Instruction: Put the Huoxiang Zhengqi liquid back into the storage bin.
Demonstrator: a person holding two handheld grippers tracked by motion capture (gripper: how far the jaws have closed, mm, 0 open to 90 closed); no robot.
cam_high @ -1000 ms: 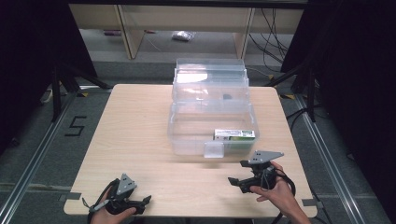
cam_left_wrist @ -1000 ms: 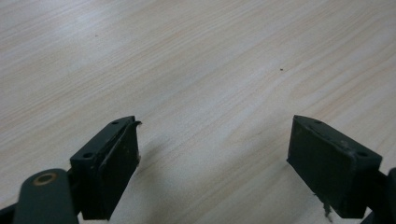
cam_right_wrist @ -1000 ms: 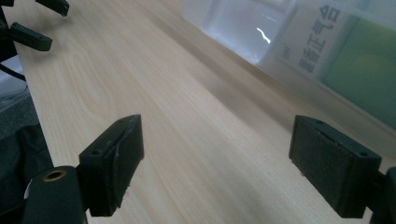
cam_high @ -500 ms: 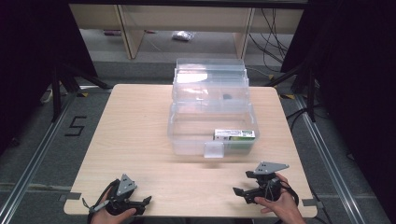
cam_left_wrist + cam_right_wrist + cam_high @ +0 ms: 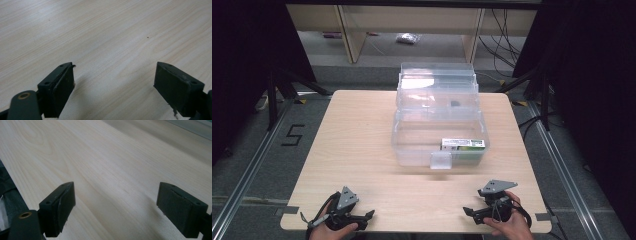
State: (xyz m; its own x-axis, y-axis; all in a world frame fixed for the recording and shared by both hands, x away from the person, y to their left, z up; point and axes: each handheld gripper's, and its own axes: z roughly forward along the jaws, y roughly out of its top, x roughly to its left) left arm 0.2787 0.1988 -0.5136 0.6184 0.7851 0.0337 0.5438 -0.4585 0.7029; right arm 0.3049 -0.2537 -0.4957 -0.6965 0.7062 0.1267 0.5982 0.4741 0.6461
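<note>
1. My left gripper point(image 5: 371, 214) sits at the near left edge of the table point(image 5: 362, 140), its fingers point(image 5: 60, 85) spread wide with nothing but bare wood between them.
2. My right gripper point(image 5: 466, 212) is at the near right edge, held in a hand point(image 5: 511, 227). Its jaws have just been opening and now stand fully apart; the fingers point(image 5: 61, 205) have only tabletop between them.
3. Both grippers lie low over the wood, their tips pointing across the table toward each other.
4. The clear bin point(image 5: 439, 150) stands well beyond both sets of fingers, past the middle of the table, a little nearer my right fingers than my left.
5. Inside the bin, against its near right wall, lies a small green-and-white box point(image 5: 463, 144), well apart from either gripper.
6. A small clear tab point(image 5: 441, 160) hangs on the bin's near wall, facing my fingers.
7. Behind the bin, its raised lid point(image 5: 437, 87) stands farther from my fingers.
</note>
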